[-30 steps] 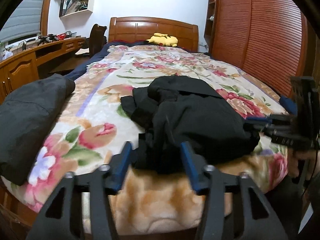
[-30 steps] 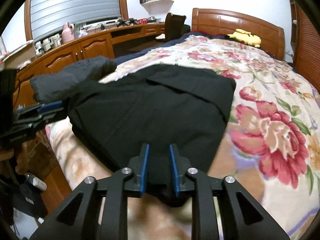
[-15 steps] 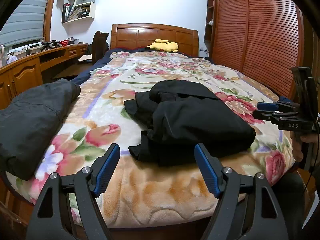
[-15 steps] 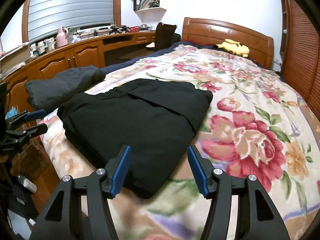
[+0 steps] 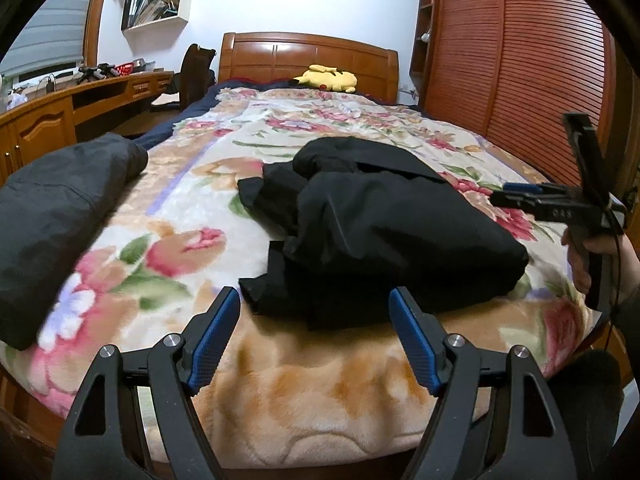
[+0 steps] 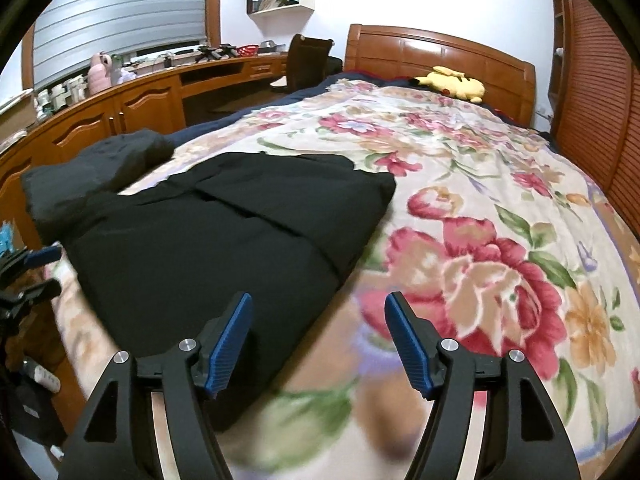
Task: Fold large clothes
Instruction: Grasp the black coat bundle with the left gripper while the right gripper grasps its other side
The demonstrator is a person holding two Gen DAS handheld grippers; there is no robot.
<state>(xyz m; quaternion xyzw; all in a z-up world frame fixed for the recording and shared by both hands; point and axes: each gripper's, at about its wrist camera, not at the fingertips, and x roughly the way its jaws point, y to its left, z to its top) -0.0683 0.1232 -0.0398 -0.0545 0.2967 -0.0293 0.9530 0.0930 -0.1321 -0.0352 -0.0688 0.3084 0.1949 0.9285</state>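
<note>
Folded black jacket (image 5: 384, 232) lies near the foot of the floral bedspread (image 5: 168, 208).
We see it just ahead of both empty tongs: left gripper (image 5: 316, 336) wide, right gripper (image 6: 318, 340) opening (slightly off its right edge).

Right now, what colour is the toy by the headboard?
Yellow. The toy shows best in the right wrist view, lying against the headboard.
</note>
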